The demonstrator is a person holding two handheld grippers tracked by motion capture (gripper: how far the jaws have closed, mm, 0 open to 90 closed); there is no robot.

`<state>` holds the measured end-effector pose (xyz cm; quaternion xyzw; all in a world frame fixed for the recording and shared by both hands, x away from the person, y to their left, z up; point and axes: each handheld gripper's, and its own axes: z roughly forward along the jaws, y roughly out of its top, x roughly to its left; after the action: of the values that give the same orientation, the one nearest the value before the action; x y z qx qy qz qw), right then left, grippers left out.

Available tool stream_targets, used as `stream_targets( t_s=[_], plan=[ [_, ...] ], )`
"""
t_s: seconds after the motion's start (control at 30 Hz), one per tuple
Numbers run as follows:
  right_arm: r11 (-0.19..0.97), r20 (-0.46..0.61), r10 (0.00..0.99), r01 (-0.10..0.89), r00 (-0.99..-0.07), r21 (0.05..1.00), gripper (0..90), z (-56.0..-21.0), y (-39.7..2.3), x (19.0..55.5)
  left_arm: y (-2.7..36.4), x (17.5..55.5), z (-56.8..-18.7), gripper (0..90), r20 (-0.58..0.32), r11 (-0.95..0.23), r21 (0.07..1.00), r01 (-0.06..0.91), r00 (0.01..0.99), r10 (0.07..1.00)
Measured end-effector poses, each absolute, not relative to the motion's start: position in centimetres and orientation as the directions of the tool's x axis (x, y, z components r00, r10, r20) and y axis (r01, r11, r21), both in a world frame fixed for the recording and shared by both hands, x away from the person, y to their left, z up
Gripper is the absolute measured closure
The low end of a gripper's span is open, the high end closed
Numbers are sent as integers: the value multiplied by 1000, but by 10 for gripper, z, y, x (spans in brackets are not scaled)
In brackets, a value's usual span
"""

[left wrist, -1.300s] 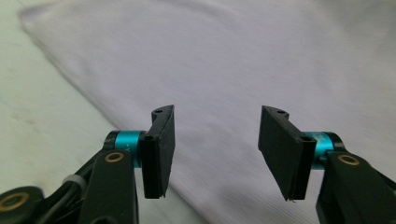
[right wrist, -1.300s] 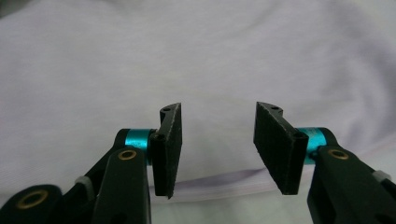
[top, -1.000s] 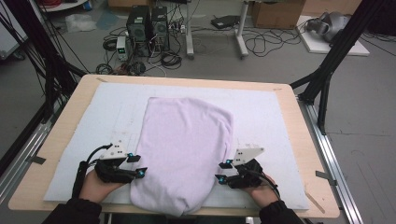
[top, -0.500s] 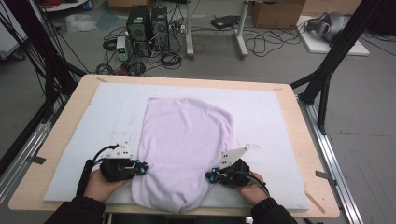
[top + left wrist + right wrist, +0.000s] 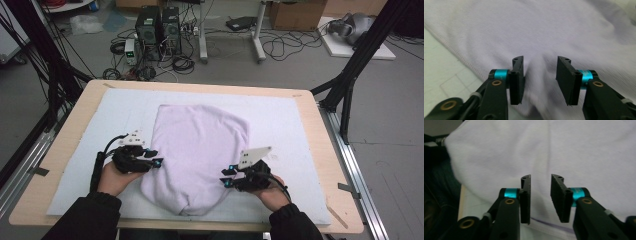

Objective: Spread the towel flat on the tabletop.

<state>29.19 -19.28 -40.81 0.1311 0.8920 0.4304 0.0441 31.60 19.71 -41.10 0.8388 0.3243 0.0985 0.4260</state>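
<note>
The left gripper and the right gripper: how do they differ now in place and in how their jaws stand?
The left gripper is at the left edge of the lilac cloth, while the right gripper is at its right edge, nearer the person. The left gripper's jaws show a wider gap than the right gripper's jaws. Both have just been opening, their jaws apart over the cloth without pressing on it.

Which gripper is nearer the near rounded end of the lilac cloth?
Right. The right gripper sits at the lilac cloth's right edge, close to its near end; the left gripper sits at the left edge, slightly farther up. Both have just been opening.
</note>
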Motion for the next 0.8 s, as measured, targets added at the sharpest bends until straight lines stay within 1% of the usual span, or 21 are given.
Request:
stream_targets(
  t_s=[0.07, 0.1, 0.17, 0.2, 0.27, 0.37, 0.43, 0.47, 0.5, 0.6, 0.63, 0.67, 0.73, 0.8],
  plan=[
    [596, 40, 242, 181, -969, 783, 606, -413, -189, 279, 206, 302, -407, 487, -112, -420, 785, 455, 772, 626],
    [597, 37, 236, 175, -971, 782, 585, -415, -188, 275, 210, 294, -406, 479, -103, -421, 794, 438, 780, 617],
    [599, 47, 222, 174, -974, 782, 512, -419, -186, 267, 218, 277, -404, 461, -94, -423, 800, 426, 784, 613],
    [605, 40, 218, 168, -975, 779, 508, -422, -185, 262, 220, 272, -403, 443, -93, -425, 803, 419, 792, 604],
    [601, 37, 204, 155, -978, 784, 489, -424, -183, 256, 220, 258, -405, 443, -90, -443, 805, 394, 820, 565],
    [618, 24, 177, 130, -984, 775, 491, -429, -174, 252, 209, 247, -416, 440, -90, -501, 783, 368, 865, 494],
    [624, 26, 157, 120, -987, 772, 543, -432, -167, 253, 200, 246, -424, 449, -88, -535, 765, 360, 880, 466],
    [629, 23, 148, 112, -989, 769, 593, -434, -164, 254, 197, 246, -428, 479, -92, -547, 755, 361, 885, 457],
    [633, 22, 146, 110, -989, 766, 651, -435, -161, 254, 194, 248, -433, 529, -95, -559, 746, 362, 888, 449],
    [641, 39, 136, 118, -990, 759, 814, -438, -157, 258, 186, 249, -440, 727, -89, -574, 744, 342, 902, 422],
    [639, 54, 136, 129, -989, 758, 842, -439, -157, 259, 186, 250, -440, 815, -100, -572, 744, 346, 904, 416],
    [636, 76, 136, 146, -988, 757, 855, -439, -159, 261, 186, 250, -439, 858, -100, -574, 740, 349, 902, 419],
    [631, 99, 143, 168, -985, 757, 864, -436, -163, 262, 186, 248, -435, 874, -94, -575, 742, 345, 903, 420],
    [599, 129, 158, 198, -979, 776, 867, -430, -173, 261, 190, 246, -428, 878, -99, -556, 756, 344, 901, 423]
  ],
)
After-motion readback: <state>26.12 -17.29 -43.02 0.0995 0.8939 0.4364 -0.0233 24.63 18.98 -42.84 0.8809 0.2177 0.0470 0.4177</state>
